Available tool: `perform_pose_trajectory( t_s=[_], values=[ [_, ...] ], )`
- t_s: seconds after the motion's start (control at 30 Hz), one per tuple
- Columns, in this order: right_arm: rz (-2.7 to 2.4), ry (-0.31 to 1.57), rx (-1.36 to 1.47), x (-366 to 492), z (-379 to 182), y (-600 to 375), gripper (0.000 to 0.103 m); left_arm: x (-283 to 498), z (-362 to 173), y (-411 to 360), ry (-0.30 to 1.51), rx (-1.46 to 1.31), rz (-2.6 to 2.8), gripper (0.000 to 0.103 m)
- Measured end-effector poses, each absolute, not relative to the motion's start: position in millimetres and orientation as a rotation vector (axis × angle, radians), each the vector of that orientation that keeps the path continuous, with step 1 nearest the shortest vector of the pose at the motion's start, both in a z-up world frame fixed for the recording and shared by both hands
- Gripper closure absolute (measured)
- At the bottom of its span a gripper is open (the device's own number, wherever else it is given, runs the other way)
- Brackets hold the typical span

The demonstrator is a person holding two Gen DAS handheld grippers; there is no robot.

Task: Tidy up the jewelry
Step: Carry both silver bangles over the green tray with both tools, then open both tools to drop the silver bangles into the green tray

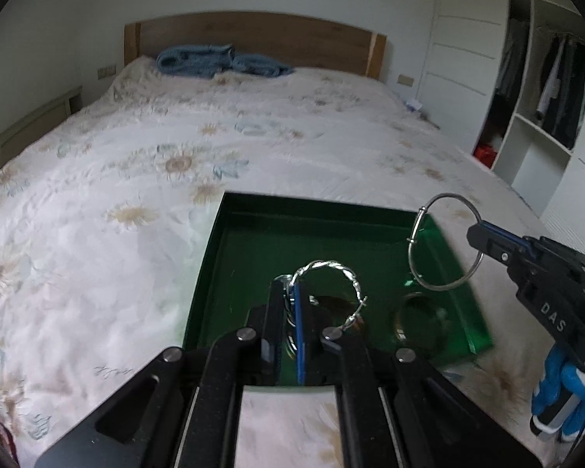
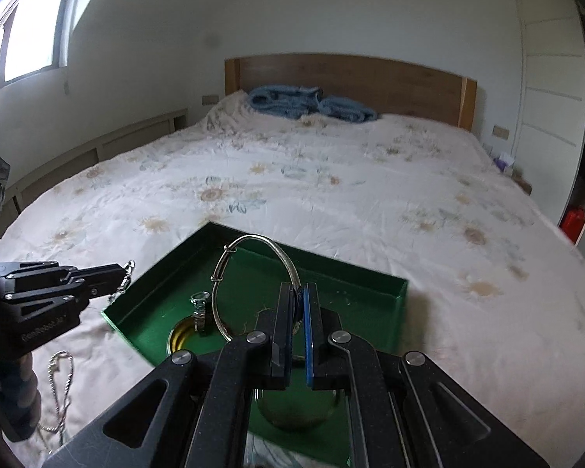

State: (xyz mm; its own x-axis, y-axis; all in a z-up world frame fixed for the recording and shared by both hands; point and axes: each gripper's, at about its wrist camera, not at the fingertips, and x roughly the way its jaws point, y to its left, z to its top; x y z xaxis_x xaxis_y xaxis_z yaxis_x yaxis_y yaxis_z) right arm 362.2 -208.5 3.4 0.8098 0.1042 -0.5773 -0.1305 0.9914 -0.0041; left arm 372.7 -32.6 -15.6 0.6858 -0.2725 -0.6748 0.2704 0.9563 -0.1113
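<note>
Bracelets in both hands over the bed (image 1: 117, 163), and you've got each one pinched tight. Your left gripper (image 1: 290, 292) has its jaws clamped on a twisted silver bangle (image 1: 327, 273), the rope-patterned ring standing up out of the narrow gap and leaning off to the right in the left wrist view. Your right gripper (image 2: 298, 296) has its jaws closed on a plain silver bangle (image 2: 249, 269), a thin hoop with small wire wraps on its left side, rising upright and arcing left from the grip. Both rings hang above the green tray (image 1: 253, 241), which sits on the floral bedspread near the foot edge of the bed, well apart from the wooden headboard (image 1: 253, 35) and the blue blanket (image 1: 218, 60) bunched up at the head end. Down on the tray floor you can see a wristwatch (image 2: 199, 310) just beside a gold-rimmed round piece (image 2: 181, 341), and another round metal piece (image 2: 296, 409) shows under your right gripper's linkage; whether that one is a lid or a bracelet I can't tell. Outside the tray, on the bedspread off its left side in the right wrist view, a silver chain (image 2: 60, 386) lies loose near the foot edge. Frames are motion-blurred, so fine detail is soft.
</note>
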Motion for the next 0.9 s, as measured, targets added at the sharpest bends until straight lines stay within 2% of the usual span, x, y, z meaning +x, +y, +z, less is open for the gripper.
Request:
perform_pose_trajectory(
  t_s=[0.4, 0.73, 0.77, 0.87, 0.9],
  values=[
    [0.098, 0.817, 0.02, 428.4, -66.4, -213.3, 0.099, 418.3, -83.8, -41.1, 0.891, 0.008, -0.25, 0.099],
    [0.073, 0.952, 0.029, 445.3, -90.2, -216.9, 0.099, 425.2, -87.2, -42.7, 0.919, 0.0, -0.221, 0.097],
    [0.07, 0.956, 0.032, 445.8, -89.9, -217.5, 0.096, 424.7, -86.4, -42.8, 0.919, -0.002, -0.217, 0.097],
    [0.074, 0.936, 0.042, 442.5, -84.8, -219.4, 0.072, 420.8, -79.7, -43.9, 0.89, 0.011, -0.218, 0.094],
    [0.072, 0.926, 0.044, 440.8, -81.6, -220.5, 0.068, 418.8, -76.6, -44.3, 0.878, 0.019, -0.216, 0.092]
  ],
)
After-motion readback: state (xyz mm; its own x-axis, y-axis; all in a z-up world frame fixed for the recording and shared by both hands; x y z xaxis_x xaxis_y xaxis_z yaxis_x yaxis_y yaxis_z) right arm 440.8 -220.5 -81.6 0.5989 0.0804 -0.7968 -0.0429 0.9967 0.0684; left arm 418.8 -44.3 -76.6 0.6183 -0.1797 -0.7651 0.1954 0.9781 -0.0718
